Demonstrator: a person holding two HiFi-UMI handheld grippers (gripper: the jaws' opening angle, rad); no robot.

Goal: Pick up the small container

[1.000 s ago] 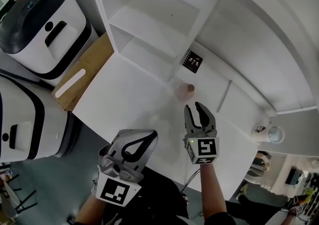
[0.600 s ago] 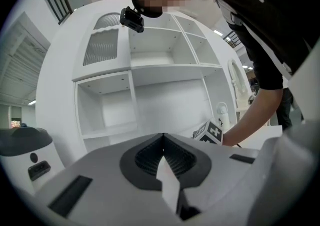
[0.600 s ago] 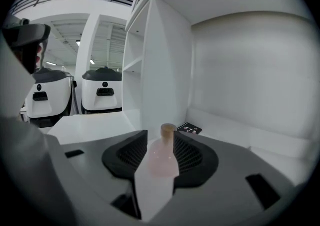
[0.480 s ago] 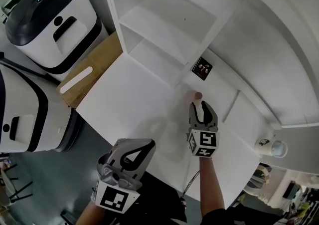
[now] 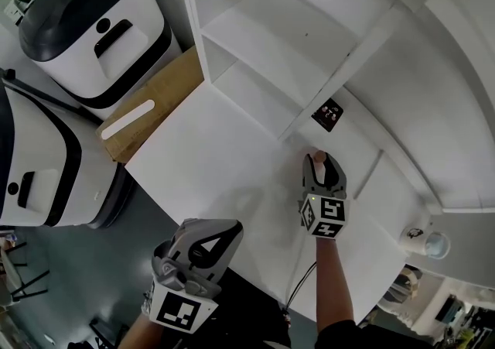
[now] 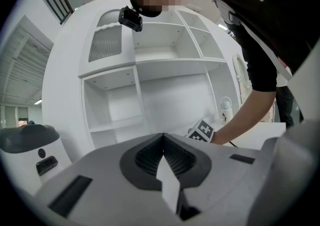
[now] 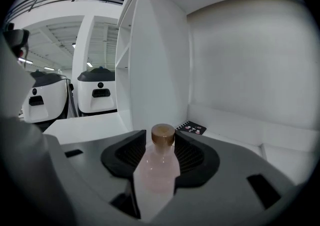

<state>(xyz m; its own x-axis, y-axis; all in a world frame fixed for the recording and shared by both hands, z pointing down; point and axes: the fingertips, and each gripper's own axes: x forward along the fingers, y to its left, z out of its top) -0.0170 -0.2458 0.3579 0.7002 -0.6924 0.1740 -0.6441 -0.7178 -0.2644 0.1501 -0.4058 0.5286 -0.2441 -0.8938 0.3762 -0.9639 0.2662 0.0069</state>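
My right claw (image 5: 323, 165): jaws have just been opening, now spread wide, one each side of the small container (image 7: 159, 167), no squeeze visible. Container upright on the white table (image 5: 209, 146), brown cap (image 7: 163, 134) up, near the black card (image 7: 191, 129) by the shelf unit (image 5: 263, 38). My left claw (image 5: 223, 229): jaws together, empty, at the table's near edge.

I can read no words or numbers anywhere. The only signs are the black-and-white square patterns on the left cube (image 5: 178, 312) and the right cube (image 5: 328, 217), and a small black card (image 5: 330, 114) lying on the white surface (image 5: 201, 154), its pale marks too small for me to make out.
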